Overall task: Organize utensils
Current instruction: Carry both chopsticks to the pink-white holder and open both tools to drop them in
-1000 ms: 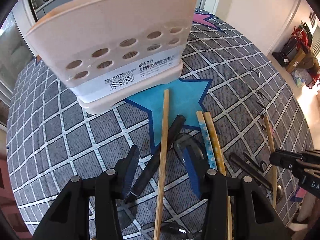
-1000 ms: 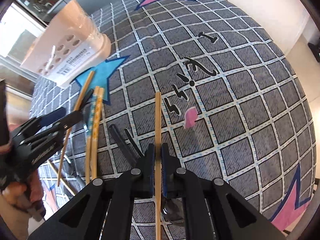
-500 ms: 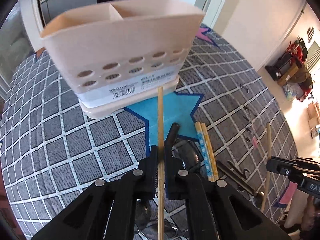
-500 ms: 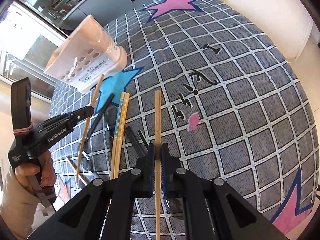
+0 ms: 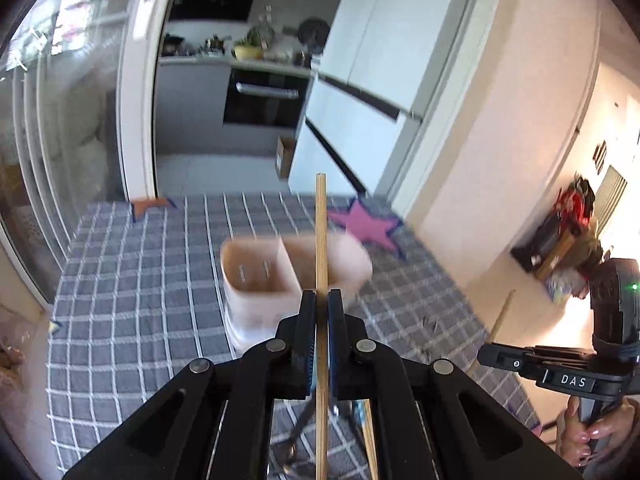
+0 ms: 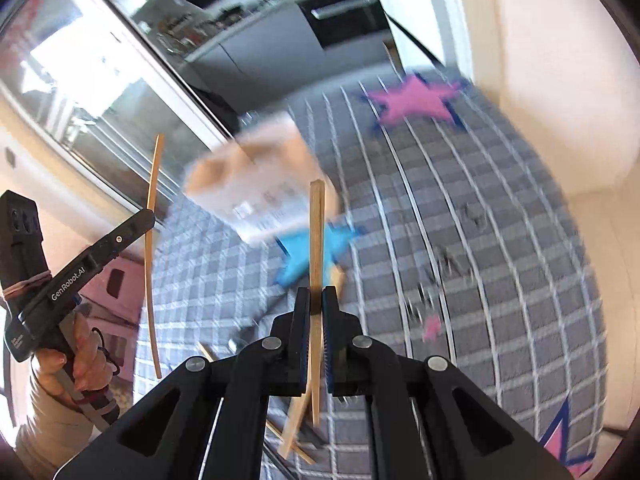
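The counter [image 5: 128,280] wears a grey cloth gridded in white, with a pink star [image 5: 366,226] at its far corner and a blue star [image 6: 308,252] near the middle. A beige holder [image 5: 280,276] stands on it, blurred. Behind lie a kitchen doorway, a dark oven [image 5: 264,96] and pale walls. The left tool [image 5: 319,312] is clamped on one chopstick [image 5: 320,240], raised over the holder; the right tool [image 6: 316,312] grips another chopstick [image 6: 317,232]. More sticks lie on the cloth below
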The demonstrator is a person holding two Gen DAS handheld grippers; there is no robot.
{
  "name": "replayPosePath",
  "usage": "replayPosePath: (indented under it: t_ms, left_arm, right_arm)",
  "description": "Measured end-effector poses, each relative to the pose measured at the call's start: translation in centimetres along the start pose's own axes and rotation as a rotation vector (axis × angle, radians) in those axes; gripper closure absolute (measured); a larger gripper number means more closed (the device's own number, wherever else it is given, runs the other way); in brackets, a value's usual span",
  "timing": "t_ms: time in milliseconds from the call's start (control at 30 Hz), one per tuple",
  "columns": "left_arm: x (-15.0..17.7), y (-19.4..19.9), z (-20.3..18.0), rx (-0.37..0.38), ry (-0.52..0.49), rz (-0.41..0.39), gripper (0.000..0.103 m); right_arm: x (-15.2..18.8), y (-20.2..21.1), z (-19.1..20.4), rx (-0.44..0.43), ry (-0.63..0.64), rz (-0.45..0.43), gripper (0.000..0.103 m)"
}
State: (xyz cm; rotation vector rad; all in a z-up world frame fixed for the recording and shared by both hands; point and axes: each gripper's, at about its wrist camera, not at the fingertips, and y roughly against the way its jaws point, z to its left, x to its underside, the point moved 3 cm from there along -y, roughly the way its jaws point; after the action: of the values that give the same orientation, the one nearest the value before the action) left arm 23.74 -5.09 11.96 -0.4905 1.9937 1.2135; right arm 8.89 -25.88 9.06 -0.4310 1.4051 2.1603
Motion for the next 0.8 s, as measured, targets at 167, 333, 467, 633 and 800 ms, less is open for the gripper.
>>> replayPosePath:
  t_ms: [167,333,467,633,800]
  left_arm:
    - [-5.5,1.0,1.3,-0.043,-0.002,-0.131,0.066]
    - [-9.9,0.2,3.2,-0.072,0.043,-0.246,0.066]
    - [-12.0,-1.4,4.3,-0.096,0.063,-0.322,0.066]
    - [-12.9,-3.8,5.5,-0.107,0.084,-0.381,0.066]
    - [-13.0,-5.7,6.4,-0.111,0.114,-0.410,0.066]
  right_arm:
    - [-5.6,1.7,3.2,-0.004,0.068,-0.115,0.096]
    - [-10.9,1.7,5.7,0.001,0.105,-0.201,0.096]
    - [-13.4,1.4,7.2,0.023,0.145,-0.266,0.096]
    - [-15.8,0.1,8.7,0.038,0.190,-0.317,0.096]
    - [-17.3,-2.0,8.9,0.036,0.193,-0.324,0.096]
